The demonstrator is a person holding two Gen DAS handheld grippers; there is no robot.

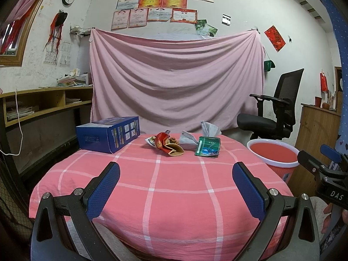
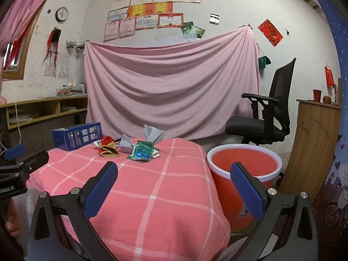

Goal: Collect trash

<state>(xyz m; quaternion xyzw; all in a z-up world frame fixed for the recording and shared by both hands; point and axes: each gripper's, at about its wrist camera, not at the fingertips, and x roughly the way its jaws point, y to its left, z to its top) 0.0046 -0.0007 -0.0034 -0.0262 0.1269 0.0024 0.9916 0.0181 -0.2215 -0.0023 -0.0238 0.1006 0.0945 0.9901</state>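
Observation:
Trash lies at the far side of the pink checked table (image 1: 174, 195): a red and gold crumpled wrapper (image 1: 167, 146), a green packet (image 1: 207, 146) and grey crumpled paper (image 1: 195, 137). The same wrapper (image 2: 107, 148), packet (image 2: 141, 151) and paper (image 2: 139, 139) show in the right wrist view. A red bin with a white rim (image 2: 243, 167) stands right of the table, also in the left wrist view (image 1: 274, 154). My left gripper (image 1: 176, 187) is open and empty over the near table. My right gripper (image 2: 174, 187) is open and empty, over the table's right edge.
A blue box (image 1: 108, 133) sits at the table's far left. A black office chair (image 1: 274, 113) stands behind the bin. A wooden cabinet (image 2: 313, 148) is at the right, shelves (image 1: 43, 104) at the left. A pink sheet (image 1: 174, 82) hangs on the back wall.

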